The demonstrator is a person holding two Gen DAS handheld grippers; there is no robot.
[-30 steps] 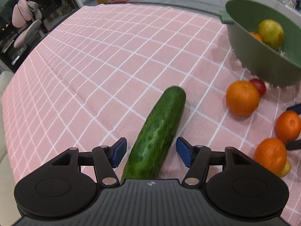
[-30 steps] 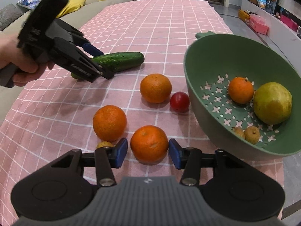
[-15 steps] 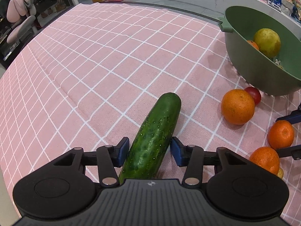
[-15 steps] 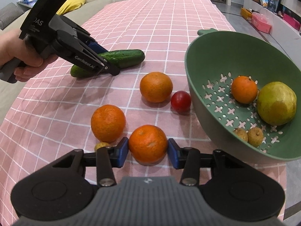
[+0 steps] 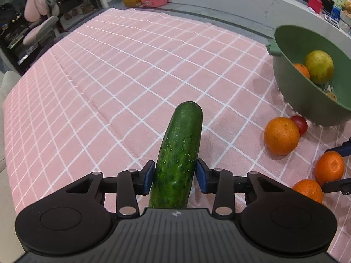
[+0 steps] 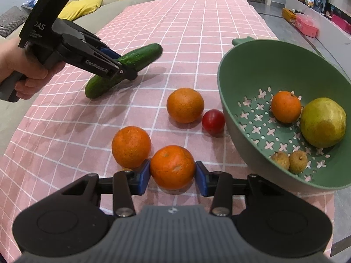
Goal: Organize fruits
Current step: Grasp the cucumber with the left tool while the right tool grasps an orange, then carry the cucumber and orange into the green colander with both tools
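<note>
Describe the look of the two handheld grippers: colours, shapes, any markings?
Both match: the left gripper and right gripper have matte black linkage fingers with silver pivot pins, blue pads, a ribbed grey centre plate and round black housings. The left one's side reads "GenRobot.AI" in white. No cables or sleeve visible.

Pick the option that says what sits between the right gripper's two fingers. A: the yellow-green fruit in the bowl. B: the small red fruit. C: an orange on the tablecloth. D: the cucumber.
C: the right wrist view shows the right gripper with its blue pads against either side of an orange on the pink checked tablecloth.
</note>
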